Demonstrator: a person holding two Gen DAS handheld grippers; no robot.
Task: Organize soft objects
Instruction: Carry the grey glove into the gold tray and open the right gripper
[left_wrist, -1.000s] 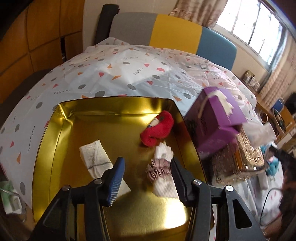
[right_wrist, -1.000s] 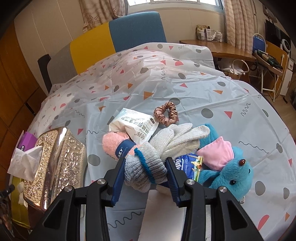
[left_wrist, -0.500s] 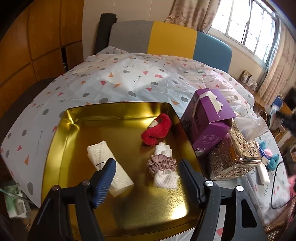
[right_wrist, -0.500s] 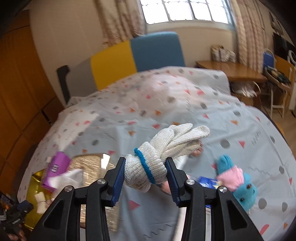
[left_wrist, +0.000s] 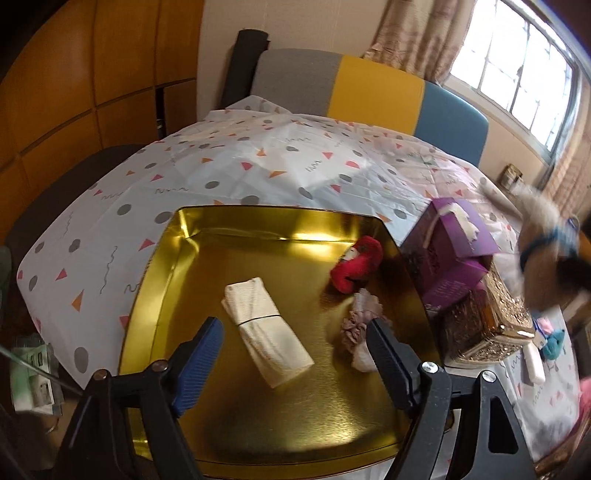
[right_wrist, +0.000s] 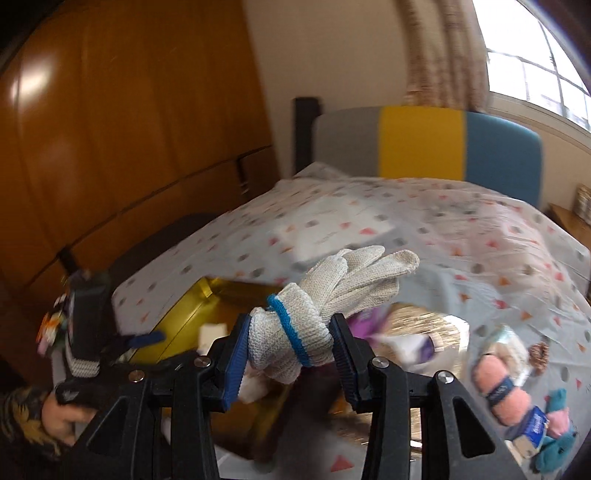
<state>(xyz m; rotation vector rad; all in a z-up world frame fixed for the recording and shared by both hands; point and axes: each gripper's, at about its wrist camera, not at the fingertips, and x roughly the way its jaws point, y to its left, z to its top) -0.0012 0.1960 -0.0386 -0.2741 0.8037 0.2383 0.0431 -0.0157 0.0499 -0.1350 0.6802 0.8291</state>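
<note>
Above the patterned tablecloth (left_wrist: 229, 173), right claw (right_wrist: 288, 350) clamps a rolled glove (right_wrist: 295, 339); left claw (left_wrist: 295, 354) is opening, empty.

Patterned table (left_wrist: 229, 173); gold tray (left_wrist: 177, 258); tissue boxes (left_wrist: 454, 254).

Both wrist views look steeply down, close over the table; they share the gold tray (left_wrist: 236, 229) at centre frame.

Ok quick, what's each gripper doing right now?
Left gripper: opening, nothing between its fingers, above the gold tray.
Right gripper: shut on the rolled white gloves.
</note>
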